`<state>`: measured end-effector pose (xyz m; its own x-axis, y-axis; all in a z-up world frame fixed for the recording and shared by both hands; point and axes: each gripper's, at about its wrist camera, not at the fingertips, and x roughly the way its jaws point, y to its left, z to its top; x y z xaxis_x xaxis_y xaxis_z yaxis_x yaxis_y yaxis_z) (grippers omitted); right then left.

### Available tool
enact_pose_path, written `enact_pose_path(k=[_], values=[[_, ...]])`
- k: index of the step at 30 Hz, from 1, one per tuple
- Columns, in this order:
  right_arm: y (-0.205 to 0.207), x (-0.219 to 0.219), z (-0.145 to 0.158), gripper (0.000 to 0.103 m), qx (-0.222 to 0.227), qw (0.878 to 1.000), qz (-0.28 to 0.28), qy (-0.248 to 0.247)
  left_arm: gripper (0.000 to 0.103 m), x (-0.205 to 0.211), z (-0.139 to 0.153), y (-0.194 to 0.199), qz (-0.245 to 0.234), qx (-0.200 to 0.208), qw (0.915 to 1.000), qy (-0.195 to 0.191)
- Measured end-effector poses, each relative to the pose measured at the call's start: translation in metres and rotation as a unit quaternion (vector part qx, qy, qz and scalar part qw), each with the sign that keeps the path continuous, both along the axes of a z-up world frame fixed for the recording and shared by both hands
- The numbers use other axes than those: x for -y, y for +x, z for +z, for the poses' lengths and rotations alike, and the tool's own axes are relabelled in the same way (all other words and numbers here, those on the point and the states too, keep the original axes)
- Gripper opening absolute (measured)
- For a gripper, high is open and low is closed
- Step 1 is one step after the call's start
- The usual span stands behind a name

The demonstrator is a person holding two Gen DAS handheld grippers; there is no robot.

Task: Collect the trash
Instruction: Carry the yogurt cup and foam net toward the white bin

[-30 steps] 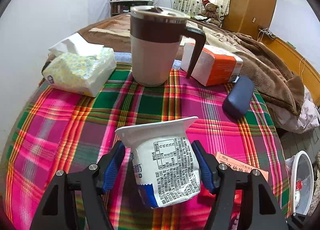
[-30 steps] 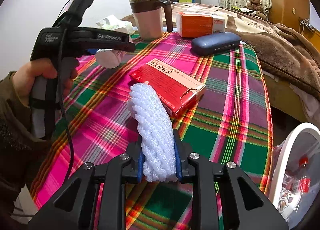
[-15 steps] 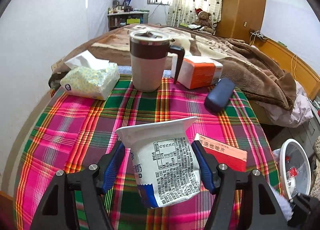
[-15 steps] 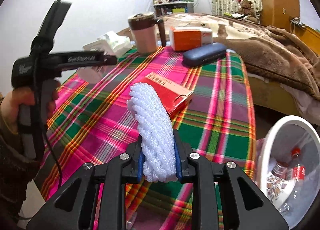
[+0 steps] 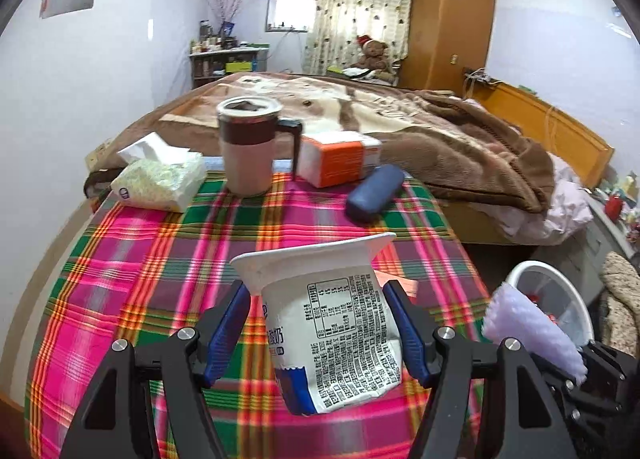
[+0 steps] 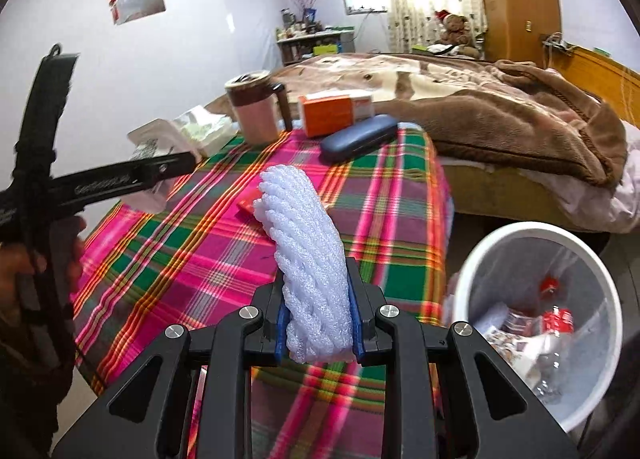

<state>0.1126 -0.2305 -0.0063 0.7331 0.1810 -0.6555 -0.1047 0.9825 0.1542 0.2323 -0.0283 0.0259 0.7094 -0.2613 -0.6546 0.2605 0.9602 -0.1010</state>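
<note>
I have two pieces of trash in hand: a crumpled white plastic yogurt cup with black printed text (image 5: 332, 339) clamped between the blue pads of my left gripper (image 5: 324, 335), and a white foam fruit-net sleeve (image 6: 308, 271) pinched tight in my right gripper (image 6: 318, 319). Compared with a second ago, both have come up and away from the pink-and-green plaid table (image 5: 132, 279); the cup sat low over the cloth then, and now far more of the tabletop shows beneath it. The round white waste bin with a clear liner (image 6: 532, 323) has grown much larger at the right of the right wrist view, with red-labelled wrappers already inside, so I judge I am carrying both toward it and the drop is the next step. Neither grip has changed. A flat red cardboard medicine box (image 6: 250, 205) lies on the table behind the sleeve and may be next to collect. The brown-banded mug with black handle (image 5: 250, 147), tissue pack (image 5: 160, 179), orange carton (image 5: 340, 163) and dark blue glasses case (image 5: 374, 191) stand at the far edge.
</note>
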Motion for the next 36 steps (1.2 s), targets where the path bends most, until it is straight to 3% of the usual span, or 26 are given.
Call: enact_pose_path(k=[20, 36], values=[[-0.045, 0.08, 0.019, 0.025, 0.033, 0.992, -0.123, -0.001, 0.068, 0.109, 0.025, -0.069, -0.127, 0.037, 0.9912, -0.011], [-0.053, 0.15, 0.002, 0.025, 0.0, 0.977, -0.213, -0.012, 0.069, 0.212, 0.001, -0.088, -0.218, 0.0, 0.976, -0.012]])
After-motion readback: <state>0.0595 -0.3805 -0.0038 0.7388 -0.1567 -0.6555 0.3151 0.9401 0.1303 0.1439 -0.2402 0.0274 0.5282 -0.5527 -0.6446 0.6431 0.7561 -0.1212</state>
